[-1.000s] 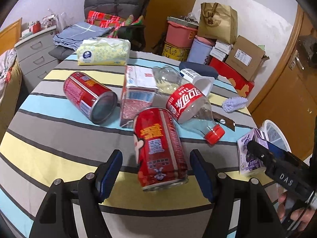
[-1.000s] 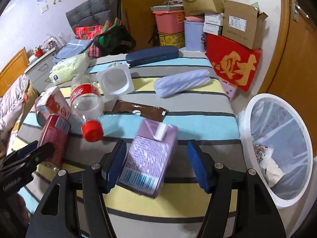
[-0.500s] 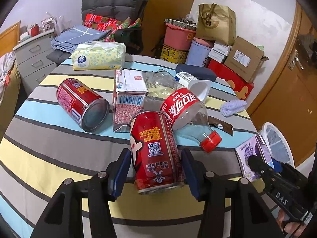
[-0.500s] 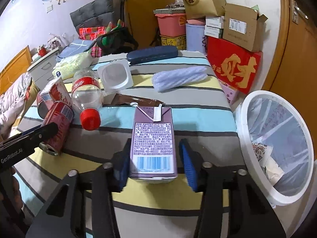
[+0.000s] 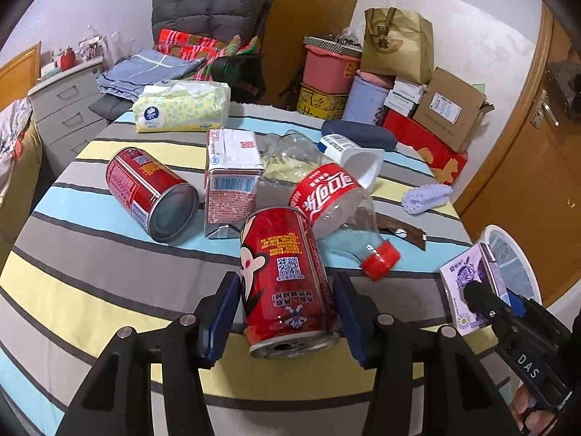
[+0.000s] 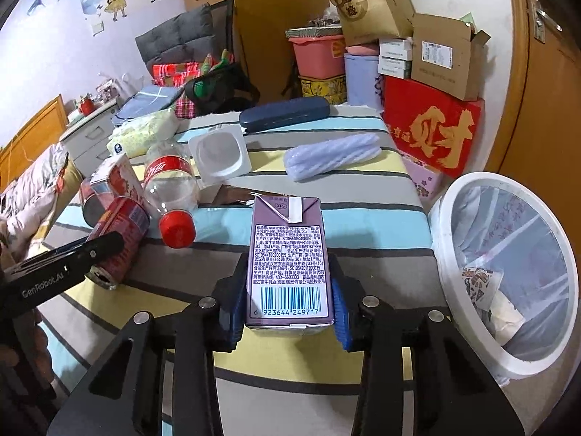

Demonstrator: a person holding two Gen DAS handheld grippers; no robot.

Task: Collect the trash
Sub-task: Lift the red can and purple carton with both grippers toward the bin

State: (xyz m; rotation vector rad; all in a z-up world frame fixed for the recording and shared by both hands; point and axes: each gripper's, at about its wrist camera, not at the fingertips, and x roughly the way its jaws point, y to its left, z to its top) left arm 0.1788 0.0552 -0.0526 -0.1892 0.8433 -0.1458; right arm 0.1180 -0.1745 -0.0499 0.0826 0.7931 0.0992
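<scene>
Left gripper [image 5: 287, 312] clamps the near can [image 5: 287, 276] mid-body; right gripper [image 6: 288, 303] has just closed on the carton [image 6: 288, 265] — 2 light, probably empty, crushable items.

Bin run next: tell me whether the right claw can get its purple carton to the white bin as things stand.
Probably yes. The right claw is shut on the purple drink carton, and the round white plastic-lined bin stands open just beside the striped table, nothing between.
</scene>
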